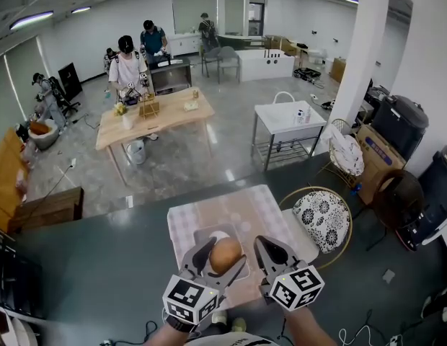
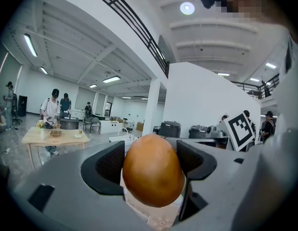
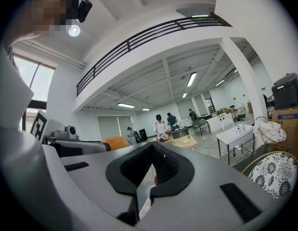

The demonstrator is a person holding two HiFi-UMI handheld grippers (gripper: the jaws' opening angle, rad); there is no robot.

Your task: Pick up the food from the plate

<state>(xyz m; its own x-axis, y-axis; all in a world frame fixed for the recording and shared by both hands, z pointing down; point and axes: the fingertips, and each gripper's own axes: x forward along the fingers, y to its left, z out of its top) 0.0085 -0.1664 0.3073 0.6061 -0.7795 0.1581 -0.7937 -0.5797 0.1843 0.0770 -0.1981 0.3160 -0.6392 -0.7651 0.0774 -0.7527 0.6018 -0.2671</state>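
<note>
A smooth orange-brown, egg-shaped piece of food is clamped between the dark pads of my left gripper, lifted a little above a grey plate. The plate lies on a pale checked cloth. Something white shows on the plate behind the food. My right gripper hangs just to the right of the food, its jaws shut with nothing between them. In the right gripper view the food peeks over the left gripper.
A round chair with a flowered cushion stands right of the cloth. Farther off are a white sink table, a wooden table with people around it, and a white pillar.
</note>
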